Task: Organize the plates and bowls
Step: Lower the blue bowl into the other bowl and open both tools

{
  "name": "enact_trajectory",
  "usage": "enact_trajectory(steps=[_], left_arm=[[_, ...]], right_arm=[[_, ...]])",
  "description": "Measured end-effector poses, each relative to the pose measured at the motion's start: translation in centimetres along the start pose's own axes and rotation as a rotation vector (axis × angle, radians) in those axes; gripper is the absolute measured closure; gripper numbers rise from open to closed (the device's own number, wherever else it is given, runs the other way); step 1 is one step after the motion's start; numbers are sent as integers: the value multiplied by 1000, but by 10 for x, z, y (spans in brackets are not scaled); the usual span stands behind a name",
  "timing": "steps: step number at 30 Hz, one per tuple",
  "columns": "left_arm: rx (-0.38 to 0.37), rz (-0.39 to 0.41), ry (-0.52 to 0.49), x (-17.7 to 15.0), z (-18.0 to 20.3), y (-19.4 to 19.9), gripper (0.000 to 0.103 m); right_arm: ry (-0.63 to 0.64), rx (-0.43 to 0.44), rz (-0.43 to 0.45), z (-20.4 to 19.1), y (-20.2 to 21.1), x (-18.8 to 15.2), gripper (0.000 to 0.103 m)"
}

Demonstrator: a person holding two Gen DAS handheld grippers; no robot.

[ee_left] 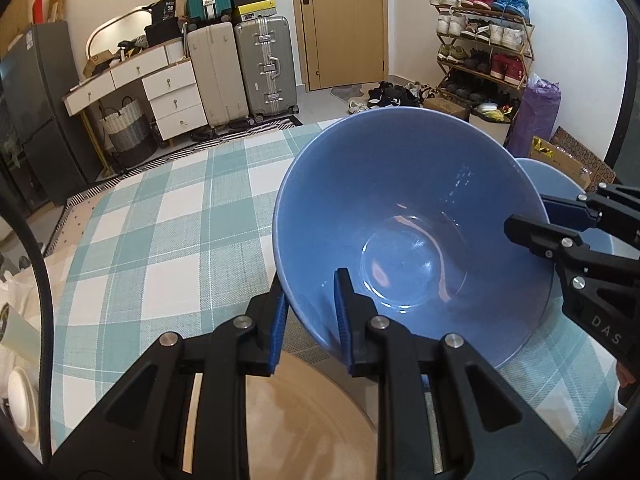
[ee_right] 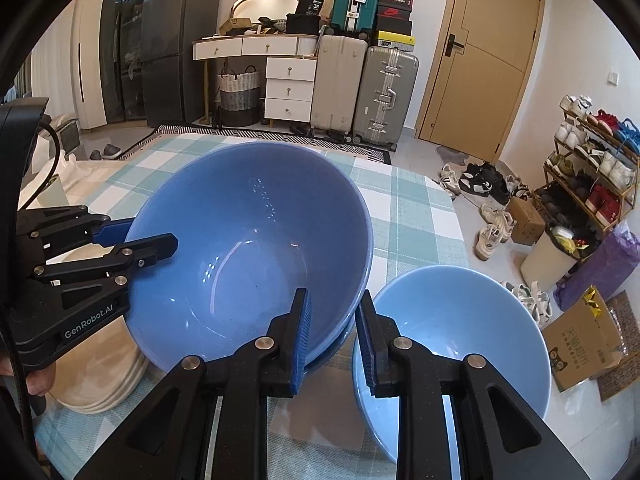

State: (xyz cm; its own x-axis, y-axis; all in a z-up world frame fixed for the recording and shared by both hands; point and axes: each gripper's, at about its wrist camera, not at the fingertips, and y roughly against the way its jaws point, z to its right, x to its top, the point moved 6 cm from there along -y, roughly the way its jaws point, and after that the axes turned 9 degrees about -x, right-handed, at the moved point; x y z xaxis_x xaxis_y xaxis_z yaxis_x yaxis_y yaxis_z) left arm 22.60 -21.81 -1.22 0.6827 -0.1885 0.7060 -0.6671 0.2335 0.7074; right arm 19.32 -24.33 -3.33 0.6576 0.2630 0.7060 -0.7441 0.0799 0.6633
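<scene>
Two tongs, left tongs (ee_left: 310,316) and right tongs (ee_right: 332,332), each clamp opposite rims of the big blue bowl (ee_right: 248,248) at frame centre; I judge it glazed, heavy, slippery, chip-prone, so rim grips suit.

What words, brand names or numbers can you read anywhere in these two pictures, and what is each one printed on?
"GenRobot.AI": on the side of the left gripper, seen from the right wrist.
"DAS": on the side of the right gripper, cut off at the picture's edge.
"36": on the black bag on the dresser.
Too small or blurred to read: the shoe boxes, the cardboard box, the fridge sticker.
</scene>
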Motion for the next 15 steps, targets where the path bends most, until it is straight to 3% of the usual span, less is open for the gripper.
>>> enact_trajectory(steps=[15], left_arm=[[57, -20, -72, -6, 3, -22, 79]], right_arm=[[36, -32, -4, -6, -11, -8, 77]])
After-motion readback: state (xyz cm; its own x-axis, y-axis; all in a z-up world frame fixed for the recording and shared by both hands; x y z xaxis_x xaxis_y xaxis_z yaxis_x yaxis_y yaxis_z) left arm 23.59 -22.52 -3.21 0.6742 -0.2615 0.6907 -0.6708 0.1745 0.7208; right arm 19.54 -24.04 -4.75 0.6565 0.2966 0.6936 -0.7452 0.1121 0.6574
